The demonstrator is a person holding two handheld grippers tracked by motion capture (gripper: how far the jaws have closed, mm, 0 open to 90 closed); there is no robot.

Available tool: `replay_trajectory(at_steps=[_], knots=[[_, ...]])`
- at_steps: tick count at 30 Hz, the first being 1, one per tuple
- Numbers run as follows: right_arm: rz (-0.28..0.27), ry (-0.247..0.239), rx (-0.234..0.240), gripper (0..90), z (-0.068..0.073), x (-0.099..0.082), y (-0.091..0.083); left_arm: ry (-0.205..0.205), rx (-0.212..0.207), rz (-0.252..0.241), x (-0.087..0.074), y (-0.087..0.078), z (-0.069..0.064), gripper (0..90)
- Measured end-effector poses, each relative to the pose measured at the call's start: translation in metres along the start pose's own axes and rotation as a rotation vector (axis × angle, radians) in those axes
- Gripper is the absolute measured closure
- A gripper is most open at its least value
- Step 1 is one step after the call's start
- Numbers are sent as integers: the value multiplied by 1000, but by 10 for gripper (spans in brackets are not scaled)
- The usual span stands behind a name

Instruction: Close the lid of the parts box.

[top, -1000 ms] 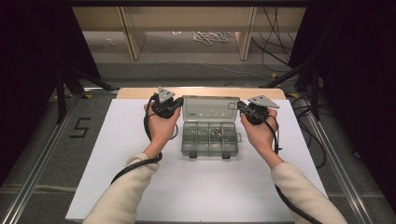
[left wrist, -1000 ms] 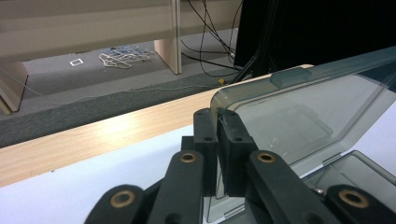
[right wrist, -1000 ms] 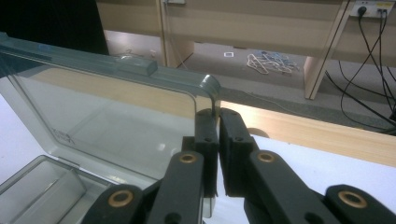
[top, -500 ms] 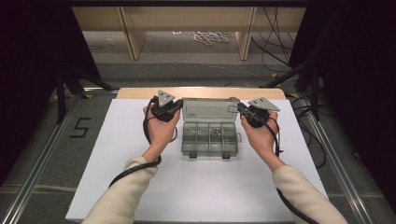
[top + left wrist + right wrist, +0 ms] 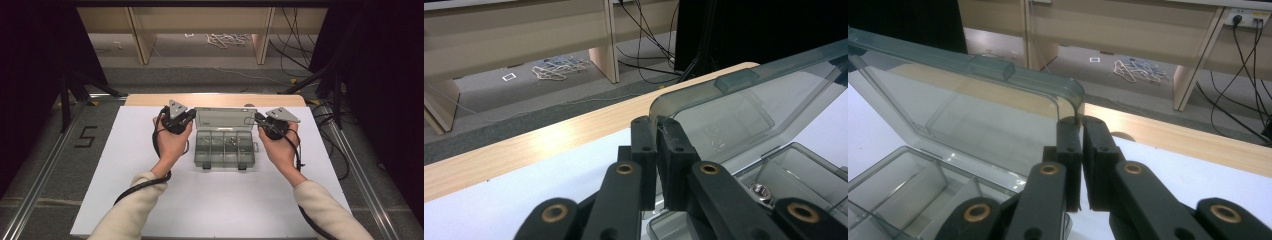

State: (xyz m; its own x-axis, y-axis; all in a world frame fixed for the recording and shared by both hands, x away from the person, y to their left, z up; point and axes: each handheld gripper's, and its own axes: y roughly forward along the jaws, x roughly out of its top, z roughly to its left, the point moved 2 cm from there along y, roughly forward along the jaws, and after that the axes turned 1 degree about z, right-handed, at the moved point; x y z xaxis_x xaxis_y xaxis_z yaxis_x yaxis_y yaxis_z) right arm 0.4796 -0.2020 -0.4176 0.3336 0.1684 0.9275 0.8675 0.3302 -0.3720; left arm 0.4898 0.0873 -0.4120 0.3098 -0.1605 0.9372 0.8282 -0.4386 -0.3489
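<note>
**Both grippers pinch the open lid of the compartment box**

Nearest, the person's cream sleeves enter over the near edge of the white worktop (image 5: pixel 150 200), one hand on each gripper. Between the hands, about midway between the left and right edges and toward the far edge, sits a clear grey compartment box (image 5: pixel 225 150); small metal parts lie in some of its compartments. Its lid (image 5: pixel 225 119) stands raised at the far side of the box. The left gripper (image 5: pixel 190 116) has its jaws pressed together on the lid's left corner; in the left gripper view (image 5: pixel 656 131) the lid's edge (image 5: pixel 744 100) runs between the pads. The right gripper (image 5: pixel 259 119) pinches the lid's right corner likewise, as its own view (image 5: pixel 1079 131) shows against the lid (image 5: pixel 963 100). Beyond the worktop's far edge, cables lie on the floor (image 5: pixel 225 39).
</note>
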Motion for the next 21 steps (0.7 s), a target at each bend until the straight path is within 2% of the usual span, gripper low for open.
replay_trajectory(at_steps=[2, 3, 10, 14, 16, 17, 21], knots=[[5, -3, -8, 871, 0, -1, -1, 9, 0, 0, -1, -1, -1, 861], [-7, -4, -3, 871, 0, -1, -1, 5, 1, -1, -1, -2, -1, 861], [1, 2, 10, 872, 2, -3, -4, 18, 12, -5, -4, -5, -4, 860], [-4, -10, 3, 872, 2, -4, -5, 26, 12, -5, -5, -6, -5, 860], [0, -1, 5, 872, 3, -5, -6, 30, 15, -4, -5, -7, -5, 860], [-3, -13, -4, 872, 3, -5, -6, 31, 13, -3, -5, -7, -6, 860], [5, -8, 14, 872, 4, -7, -9, 36, 13, -6, -7, -9, -7, 860]])
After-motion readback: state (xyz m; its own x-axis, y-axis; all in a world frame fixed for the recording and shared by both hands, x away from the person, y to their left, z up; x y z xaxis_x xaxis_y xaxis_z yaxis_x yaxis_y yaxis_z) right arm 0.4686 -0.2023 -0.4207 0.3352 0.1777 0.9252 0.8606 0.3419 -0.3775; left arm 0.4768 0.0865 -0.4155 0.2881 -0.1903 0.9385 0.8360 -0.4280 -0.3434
